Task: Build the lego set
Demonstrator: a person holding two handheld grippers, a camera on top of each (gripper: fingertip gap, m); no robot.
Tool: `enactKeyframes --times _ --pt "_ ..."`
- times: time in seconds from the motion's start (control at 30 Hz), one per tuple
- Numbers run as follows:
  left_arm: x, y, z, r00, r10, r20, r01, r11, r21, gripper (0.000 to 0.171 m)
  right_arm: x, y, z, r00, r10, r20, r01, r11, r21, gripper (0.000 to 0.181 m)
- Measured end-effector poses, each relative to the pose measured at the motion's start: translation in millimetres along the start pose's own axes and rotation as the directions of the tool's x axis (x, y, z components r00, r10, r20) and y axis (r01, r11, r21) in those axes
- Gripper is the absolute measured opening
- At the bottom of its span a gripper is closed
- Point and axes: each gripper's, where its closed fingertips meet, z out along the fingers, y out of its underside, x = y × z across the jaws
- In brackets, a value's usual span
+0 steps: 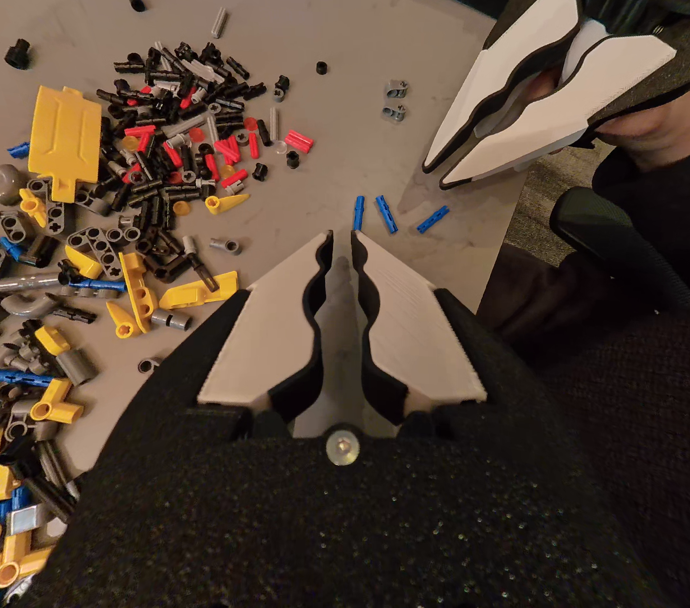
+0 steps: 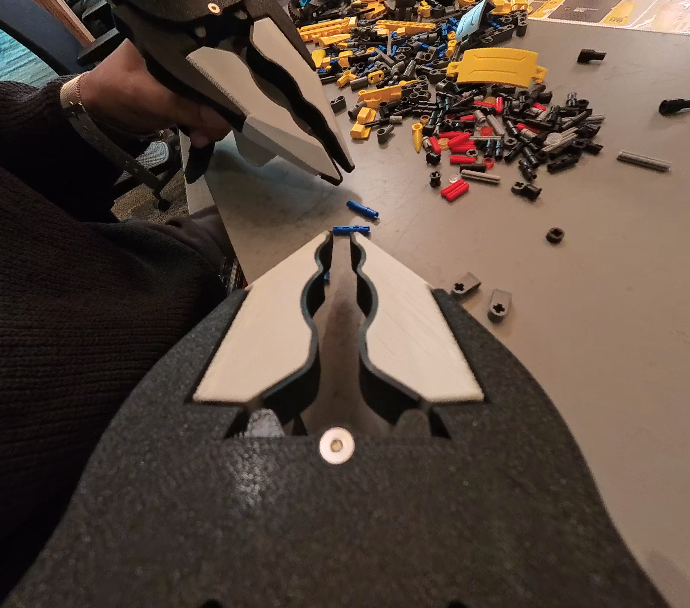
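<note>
Two grippers over a grey worktop (image 1: 298, 11) strewn with building parts.

A large heap of loose pieces (image 1: 157, 149) lies left; left gripper (image 1: 341, 235) and right gripper (image 2: 341, 235) hover empty, fingers narrowly parted, near three blue pins (image 1: 386, 214).

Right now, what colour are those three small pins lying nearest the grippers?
The three small plastic pins are blue, clearest in the left wrist view.

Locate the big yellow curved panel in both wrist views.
Left wrist view: the yellow panel lies at the left side, mid-height, on the parts pile.
Right wrist view: it lies upper right, towards the pile's far side.
Shared landmark: the pair of red pins at the pile's edge.
</note>
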Motion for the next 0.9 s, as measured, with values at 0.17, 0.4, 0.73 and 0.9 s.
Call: enactKeyframes --times 0.17,0.4,0.73,0.9 --pt "3.0 0.1 1.3 1.000 -0.008 -0.020 0.009 1.000 0.004 0.009 -0.2 -0.1 -0.1 1.000 -0.002 0.001 0.002 1.000 0.001 0.009" --pt "7.4 0.7 8.7 1.000 0.011 -0.023 -0.012 1.000 -0.015 0.009 -0.3 -0.2 -0.1 1.000 -0.003 0.000 0.003 1.000 0.003 0.009" --pt "2.8 -2.4 13.3 1.000 0.003 -0.019 -0.003 1.000 -0.011 0.009 -0.5 -0.3 -0.2 1.000 -0.004 0.002 0.004 1.000 0.004 0.009" --pt "-0.3 -1.9 14.7 1.000 0.000 -0.010 0.000 1.000 -0.017 0.009 -0.6 -0.3 -0.2 1.000 -0.004 0.002 0.004 1.000 0.004 0.009"
